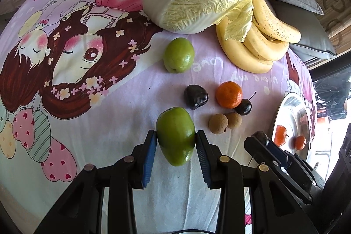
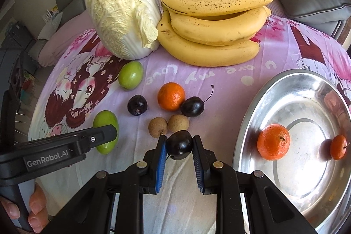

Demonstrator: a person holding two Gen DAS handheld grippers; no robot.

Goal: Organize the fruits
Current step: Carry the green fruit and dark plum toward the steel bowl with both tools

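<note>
My left gripper (image 1: 176,139) clamps a green fruit (image 1: 175,135), lower centre of its frame. My right gripper (image 2: 179,144) pinches a dark plum (image 2: 179,144), lower centre there. Metal bowl (image 2: 252,124) at lower right holds two oranges (image 2: 273,142); its rim sits just beside the right gripper. Loose fruit crowds mid-frame above both grippers: orange (image 2: 171,96), plums, longans (image 2: 158,127). Cabbage (image 2: 122,14) and bananas (image 2: 215,21) fill the top. Bare sheet (image 2: 219,78) shows between bananas and bowl.

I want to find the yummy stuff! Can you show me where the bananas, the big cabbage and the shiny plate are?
bananas (image 2: 215,21): right wrist view, middle banana's skin.
cabbage (image 2: 118,12): right wrist view, crinkly leaves at its middle.
shiny plate (image 2: 258,102): right wrist view, its bare left rim.
</note>
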